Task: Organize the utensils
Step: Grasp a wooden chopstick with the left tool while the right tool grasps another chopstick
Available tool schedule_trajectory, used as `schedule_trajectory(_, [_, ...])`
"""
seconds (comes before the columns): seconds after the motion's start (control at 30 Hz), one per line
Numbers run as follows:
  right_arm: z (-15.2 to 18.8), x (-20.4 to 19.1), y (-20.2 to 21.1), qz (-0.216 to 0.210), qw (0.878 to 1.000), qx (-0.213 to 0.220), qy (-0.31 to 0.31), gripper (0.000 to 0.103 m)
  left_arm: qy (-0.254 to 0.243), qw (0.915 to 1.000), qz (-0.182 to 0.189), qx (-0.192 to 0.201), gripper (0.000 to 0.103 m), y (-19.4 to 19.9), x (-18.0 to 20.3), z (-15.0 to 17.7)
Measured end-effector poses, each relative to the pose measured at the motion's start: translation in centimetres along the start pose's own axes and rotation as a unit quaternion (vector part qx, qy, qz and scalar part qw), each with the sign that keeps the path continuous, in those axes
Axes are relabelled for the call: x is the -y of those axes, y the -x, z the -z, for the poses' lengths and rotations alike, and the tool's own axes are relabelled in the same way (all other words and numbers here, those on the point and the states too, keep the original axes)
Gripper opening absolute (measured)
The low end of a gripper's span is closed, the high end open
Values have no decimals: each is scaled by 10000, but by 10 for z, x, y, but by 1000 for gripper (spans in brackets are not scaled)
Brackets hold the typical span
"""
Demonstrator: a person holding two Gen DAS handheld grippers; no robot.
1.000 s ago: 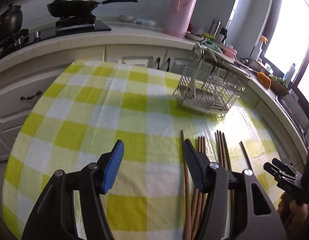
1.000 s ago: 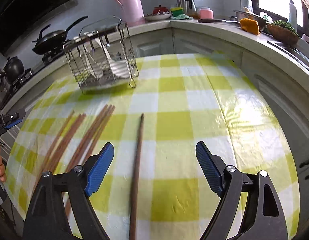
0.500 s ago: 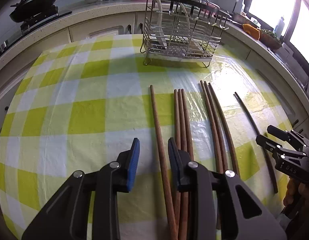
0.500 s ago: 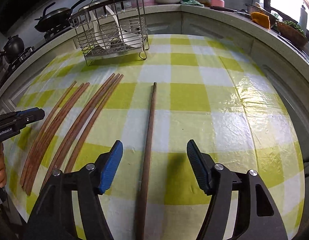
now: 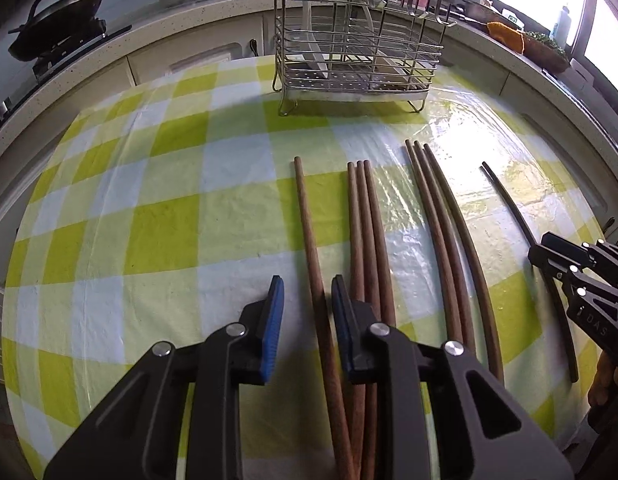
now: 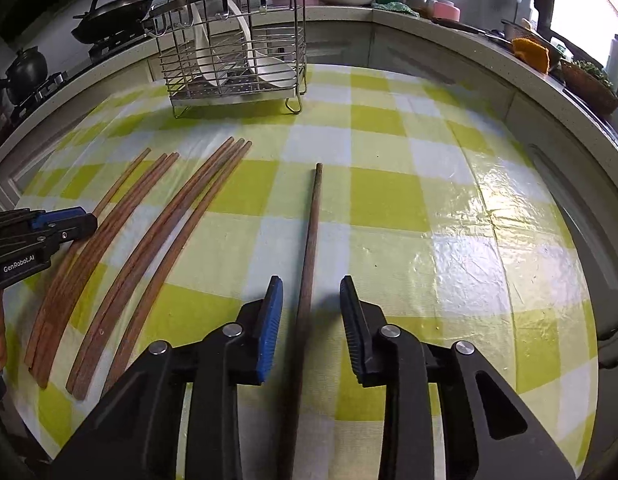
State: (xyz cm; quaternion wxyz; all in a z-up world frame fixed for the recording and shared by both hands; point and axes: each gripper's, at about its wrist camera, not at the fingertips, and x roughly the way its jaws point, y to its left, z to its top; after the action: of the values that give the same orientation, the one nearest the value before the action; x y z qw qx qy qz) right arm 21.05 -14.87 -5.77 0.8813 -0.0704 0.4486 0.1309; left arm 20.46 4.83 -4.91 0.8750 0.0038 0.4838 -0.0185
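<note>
Chopsticks point(image 5: 365, 240) lie in a row on the checked tablecloth point(image 5: 149, 240) before the wire rack point(image 5: 357, 40): light, stiff, thin, prone to rolling. The left gripper point(image 5: 307, 300) and right gripper point(image 6: 311, 300) are each closing narrowly around a single stick's lower shaft, pads not yet pressing; a mid-shaft pinch looks steadier.

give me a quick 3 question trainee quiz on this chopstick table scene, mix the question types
1. True or false: the silver wire utensil rack stands on the green and white checked tablecloth, apart from the brown wooden chopsticks.
2. In the right wrist view, what lies between the jaws of the right gripper? A) a white spoon B) a lone dark brown chopstick C) nothing
3. Fill in: counting the lone stick between the jaws of the left gripper, the left wrist view shows ___ chopsticks on the cloth.

Key
1. True.
2. B. The jaws are closing around it, with gaps on both sides.
3. Eight: one, three, three, one dark.
</note>
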Motion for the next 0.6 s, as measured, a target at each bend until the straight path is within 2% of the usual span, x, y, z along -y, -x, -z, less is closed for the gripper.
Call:
schedule_trajectory(0.17, [-3, -5, -2, -83, 9999, 4, 115, 16, -147, 9998, -132, 4, 23, -1, 5, 0])
schedule_trajectory(0.33, [-2, -3, -2, -131, 9999, 39, 89, 9, -213, 9997, -147, 4, 11, -1, 6, 0])
schedule_trajectory(0.4, [-3, -1, -2, -204, 9998, 47, 35, 8, -191, 9997, -119, 0, 8, -1, 6, 1])
schedule_trajectory(0.6, [-4, 0, 6, -309, 9994, 164, -28, 8, -73, 10000, -50, 41, 7, 3, 0, 1])
